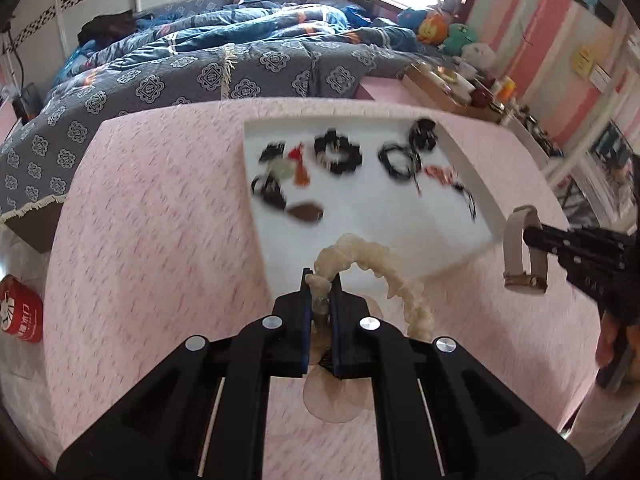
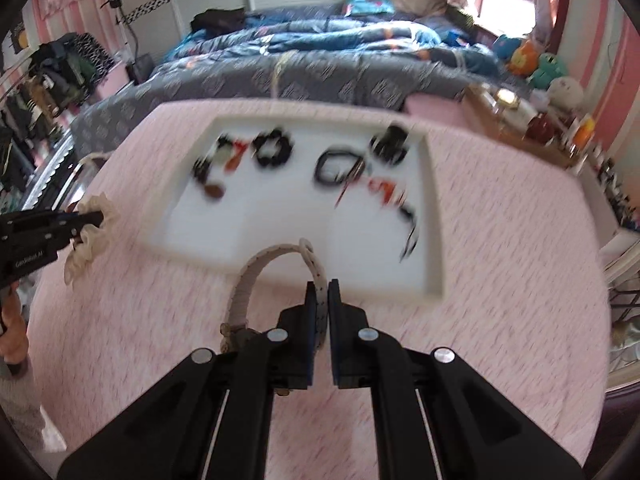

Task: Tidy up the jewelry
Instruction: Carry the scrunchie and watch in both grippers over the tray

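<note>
My left gripper [image 1: 321, 282] is shut on a cream ruffled scrunchie [image 1: 376, 264] and holds it just short of the near edge of the white tray [image 1: 468, 168]. It shows at the left of the right wrist view [image 2: 94, 236]. My right gripper [image 2: 322, 290] is shut on the strap of a beige wristwatch [image 2: 256, 276], held above the pink tablecloth at the tray's near edge; the watch also shows in the left wrist view [image 1: 516, 248]. The tray [image 2: 434, 216] holds several items: a black scrunchie [image 1: 338, 152], black hair ties [image 1: 398, 160], red pieces and a brown clip [image 1: 306, 213].
The pink table [image 1: 160, 220] carries the tray. A bed with a blue patterned quilt [image 1: 200, 68] lies beyond it. A wooden box of small items [image 1: 452, 88] stands at the far right. A red can [image 1: 22, 312] is at the left. Plush toys [image 2: 536, 64] sit by the window.
</note>
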